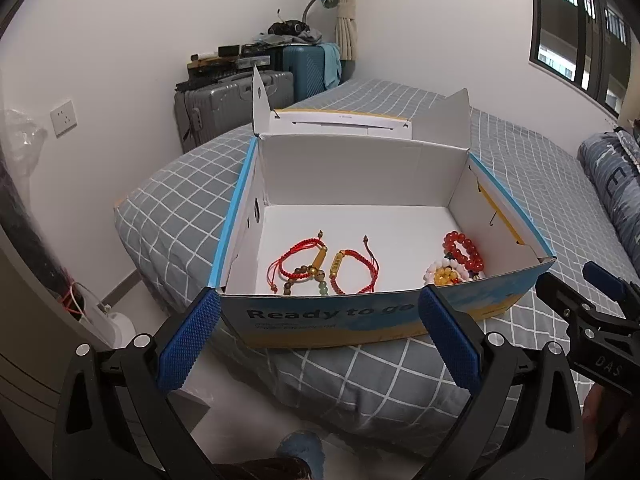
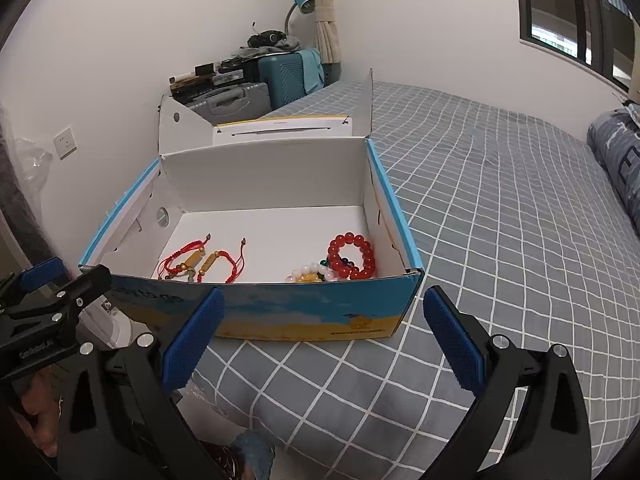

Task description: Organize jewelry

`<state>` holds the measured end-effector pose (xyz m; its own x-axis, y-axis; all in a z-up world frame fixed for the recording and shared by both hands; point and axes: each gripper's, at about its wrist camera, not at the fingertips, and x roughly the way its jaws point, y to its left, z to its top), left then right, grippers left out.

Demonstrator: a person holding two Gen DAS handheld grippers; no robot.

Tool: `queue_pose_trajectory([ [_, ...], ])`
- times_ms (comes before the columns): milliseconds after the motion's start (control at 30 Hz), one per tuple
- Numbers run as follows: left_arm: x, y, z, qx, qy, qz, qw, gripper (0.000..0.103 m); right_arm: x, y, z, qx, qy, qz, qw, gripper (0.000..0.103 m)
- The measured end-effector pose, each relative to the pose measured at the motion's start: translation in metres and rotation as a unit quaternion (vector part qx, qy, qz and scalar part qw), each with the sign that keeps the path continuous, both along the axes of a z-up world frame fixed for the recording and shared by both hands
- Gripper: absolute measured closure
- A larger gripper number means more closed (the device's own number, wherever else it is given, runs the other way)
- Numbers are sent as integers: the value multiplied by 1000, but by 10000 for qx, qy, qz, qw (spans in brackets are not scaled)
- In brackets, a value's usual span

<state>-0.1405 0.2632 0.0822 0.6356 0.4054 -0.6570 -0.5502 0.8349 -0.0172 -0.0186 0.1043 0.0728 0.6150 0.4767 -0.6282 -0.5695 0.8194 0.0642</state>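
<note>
- We hold both tools short of the open cardboard box [image 1: 320, 320], which sits on the grey checked bed [image 2: 500, 200] near its corner.
- Our left gripper [image 1: 318, 340] has its blue pads spread wide with nothing between them; our right gripper [image 2: 320, 340] is just as wide and just as empty.
- The jewelry all lies on the box floor near the front wall: two red cord bracelets [image 1: 320, 264] with gold tube charms lie to the left, touching each other and overlapping a string of brown and green beads [image 1: 308, 280].
- To the right, a red bead bracelet [image 2: 352, 260] rests against a pale and yellow bead bracelet [image 2: 308, 274], with some dark beads tucked between them.
- Our first worry is a tangle: the cord bracelets have loose knotted tails, so pinching one may drag its neighbour up with it.
- The round beads look smooth and hard, so we judge that they could roll out of the pads if we close on a single bead and not across the strand.
- The front wall hides part of each pile, so reaching over it blind could clip the rim and shove the light box across the soft bedding, maybe toward the bed edge.
- The two tools sit close together, and reaching in at once risks a knock.
</note>
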Motion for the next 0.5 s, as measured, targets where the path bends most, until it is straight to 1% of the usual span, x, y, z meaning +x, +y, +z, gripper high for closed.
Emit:
queue_pose_trajectory([
  [500,3,-2,2,-16,-35,8,10000,6,2,-2,0,-32,-45,-47,10000,7],
])
